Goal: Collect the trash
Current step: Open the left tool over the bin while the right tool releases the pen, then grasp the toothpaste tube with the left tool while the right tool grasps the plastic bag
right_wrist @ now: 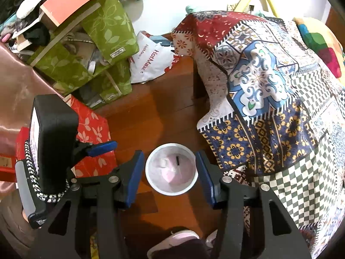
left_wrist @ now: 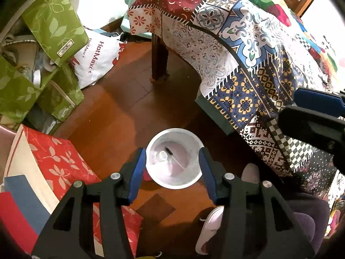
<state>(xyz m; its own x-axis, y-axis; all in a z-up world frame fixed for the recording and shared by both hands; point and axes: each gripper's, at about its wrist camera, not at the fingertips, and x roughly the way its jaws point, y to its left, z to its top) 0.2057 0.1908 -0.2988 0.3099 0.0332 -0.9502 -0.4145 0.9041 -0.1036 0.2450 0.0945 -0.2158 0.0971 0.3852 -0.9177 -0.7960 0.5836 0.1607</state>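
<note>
Straight below both spread, empty grippers, left gripper [left_wrist: 172, 168] and right gripper [right_wrist: 170, 168], the white bin [left_wrist: 175, 183] stands mouth-up on the floor [left_wrist: 120, 116], about equally near each.

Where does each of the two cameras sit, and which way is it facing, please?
Left wrist: on the left gripper, looking down at the white bin on the wooden floor; the right gripper and a slipper show.
Right wrist: on the right gripper, facing down over the bin; the left gripper shows.
Shared: bin, patterned tablecloth, HotMax bag.
</note>
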